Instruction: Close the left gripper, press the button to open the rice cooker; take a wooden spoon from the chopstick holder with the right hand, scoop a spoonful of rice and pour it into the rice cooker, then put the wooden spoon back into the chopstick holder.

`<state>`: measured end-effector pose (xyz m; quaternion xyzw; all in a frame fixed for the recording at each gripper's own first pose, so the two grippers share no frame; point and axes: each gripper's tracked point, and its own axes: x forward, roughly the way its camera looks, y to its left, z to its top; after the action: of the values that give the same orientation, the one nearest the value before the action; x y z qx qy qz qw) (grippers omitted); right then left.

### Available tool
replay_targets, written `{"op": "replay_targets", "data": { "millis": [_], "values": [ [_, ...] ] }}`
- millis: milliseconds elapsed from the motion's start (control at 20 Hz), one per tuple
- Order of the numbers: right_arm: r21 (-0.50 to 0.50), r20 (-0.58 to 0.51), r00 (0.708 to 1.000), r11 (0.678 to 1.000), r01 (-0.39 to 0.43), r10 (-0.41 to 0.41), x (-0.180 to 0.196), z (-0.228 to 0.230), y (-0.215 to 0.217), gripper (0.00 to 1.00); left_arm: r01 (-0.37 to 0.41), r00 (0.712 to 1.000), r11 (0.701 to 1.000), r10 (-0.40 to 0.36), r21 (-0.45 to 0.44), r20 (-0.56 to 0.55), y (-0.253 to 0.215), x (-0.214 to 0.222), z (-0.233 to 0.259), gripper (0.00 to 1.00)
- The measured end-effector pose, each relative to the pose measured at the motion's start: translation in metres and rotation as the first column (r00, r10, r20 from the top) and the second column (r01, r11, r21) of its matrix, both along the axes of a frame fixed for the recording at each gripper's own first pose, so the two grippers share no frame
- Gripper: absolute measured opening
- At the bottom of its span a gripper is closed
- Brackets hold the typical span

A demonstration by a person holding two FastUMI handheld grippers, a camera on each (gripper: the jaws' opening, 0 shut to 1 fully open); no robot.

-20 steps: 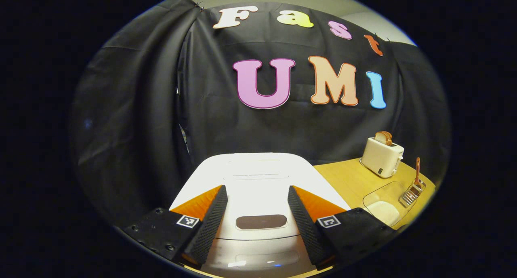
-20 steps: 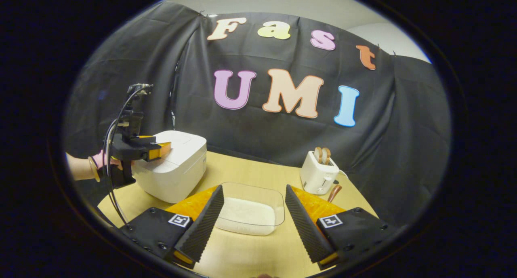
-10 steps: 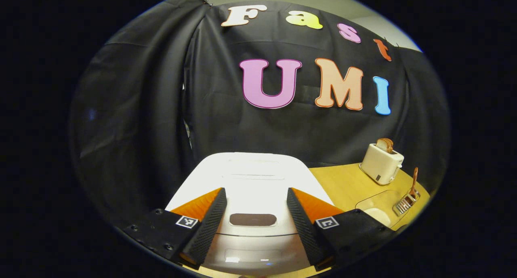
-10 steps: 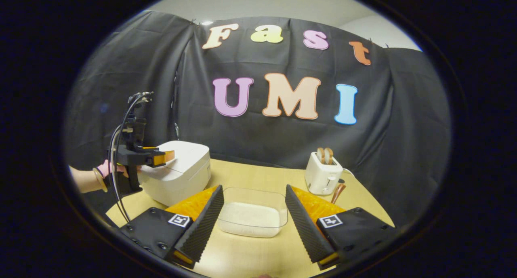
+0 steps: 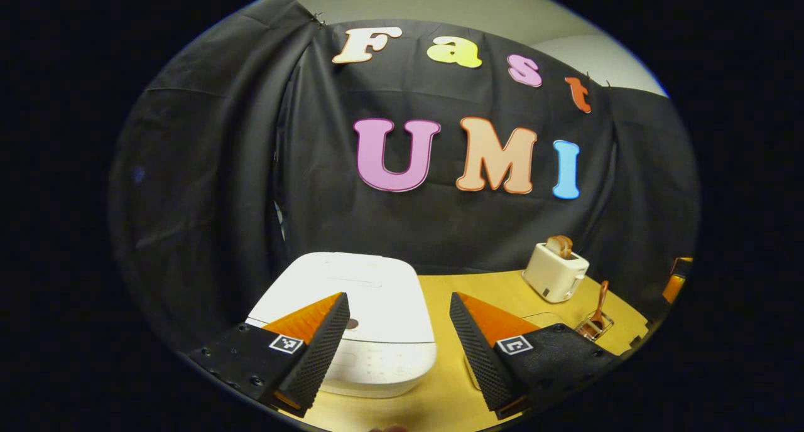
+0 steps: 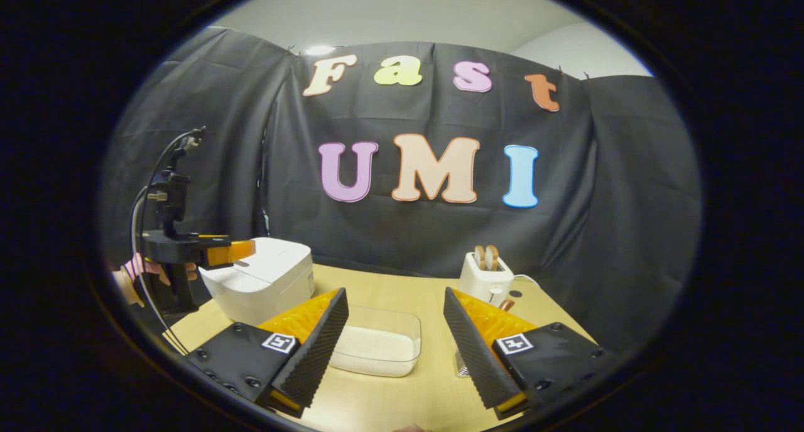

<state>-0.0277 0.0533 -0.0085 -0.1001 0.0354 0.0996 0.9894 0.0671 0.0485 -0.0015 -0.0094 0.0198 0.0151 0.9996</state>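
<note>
Wooden table (image 5: 496, 291), rice cooker (image 5: 352, 306) now farther from left gripper (image 5: 399, 350).

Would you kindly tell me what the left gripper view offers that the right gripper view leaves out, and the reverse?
Left gripper view: the dark button on top of the rice cooker, and the wooden spoon standing in the wire chopstick holder.
Right gripper view: the left tool side-on near the cooker, the hand holding it, and white rice in the clear container.
Shared: the closed cooker, the toaster and the table, seen between each view's own open tool.
</note>
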Motion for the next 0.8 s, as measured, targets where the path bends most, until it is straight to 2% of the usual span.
{"op": "replay_targets", "data": {
  "millis": [50, 200, 400, 800],
  "values": [
    [0.007, 0.012, 1.000, 1.000, 0.001, -0.001, -0.002, 0.004, -0.004, 0.94, 0.012, 1.000, 1.000, -0.012, -0.002, 0.015, -0.008, -0.007, 0.003, 0.95],
    [0.027, 0.023, 1.000, 1.000, -0.001, 0.000, -0.010, 0.007, -0.011, 0.94, 0.020, 1.000, 0.999, -0.020, 0.031, 0.003, -0.024, -0.023, -0.004, 0.95],
    [0.042, -0.010, 1.000, 0.999, 0.000, 0.000, -0.022, -0.006, -0.019, 0.94, 0.063, 0.998, 0.997, -0.064, -0.043, -0.022, -0.049, -0.039, -0.008, 0.95],
    [0.033, -0.028, 0.999, 0.999, 0.036, -0.035, -0.032, -0.013, -0.020, 0.94, 0.083, 0.994, 0.992, -0.089, -0.096, -0.063, -0.046, -0.036, -0.022, 0.95]
  ]
}}
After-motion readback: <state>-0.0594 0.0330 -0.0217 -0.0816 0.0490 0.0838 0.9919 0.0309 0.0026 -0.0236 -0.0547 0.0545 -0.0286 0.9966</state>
